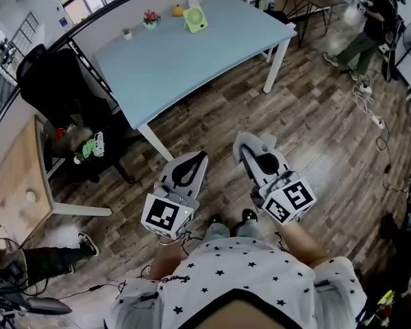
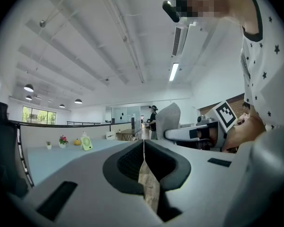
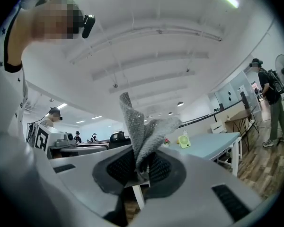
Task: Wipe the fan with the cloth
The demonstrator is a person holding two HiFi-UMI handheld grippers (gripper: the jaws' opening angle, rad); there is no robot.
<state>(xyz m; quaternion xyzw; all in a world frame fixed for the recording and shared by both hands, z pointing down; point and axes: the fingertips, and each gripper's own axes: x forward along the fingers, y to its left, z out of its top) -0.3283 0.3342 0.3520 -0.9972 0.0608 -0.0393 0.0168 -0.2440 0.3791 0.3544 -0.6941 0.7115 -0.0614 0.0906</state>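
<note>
The right hand-held gripper (image 3: 141, 170) is closed on a grey knitted cloth (image 3: 142, 126). The cloth is pinched at its lower part, and two loose folds stand up above the jaws. The left hand-held gripper (image 2: 143, 148) is closed with nothing between its jaws, only a thin seam of floor showing through. In the head view both are held low in the middle of the frame, over the wooden floor (image 1: 315, 136) and well apart from the bench (image 1: 157, 60).

The step in hand is judged to be the approach, and no wiping has begun. It would be done well if the bench were first brought within reach and the cloth were kept firmly pinched. The loose folds, not the jaw tips, should be laid against the fan. The fan looks light and may slide or tip under a push, so it could be steadied from the side with the free left hand-held gripper, and light strokes would be best.

The fan (image 1: 195, 19) is seen at the top centre of the head view, near the far edge of the pale blue bench. It is small and pale green, standing upright, with a round grille face. A small orange thing (image 1: 177, 9) stands just beside it, and a potted plant (image 1: 150, 19) with pink flowers is near.
</note>
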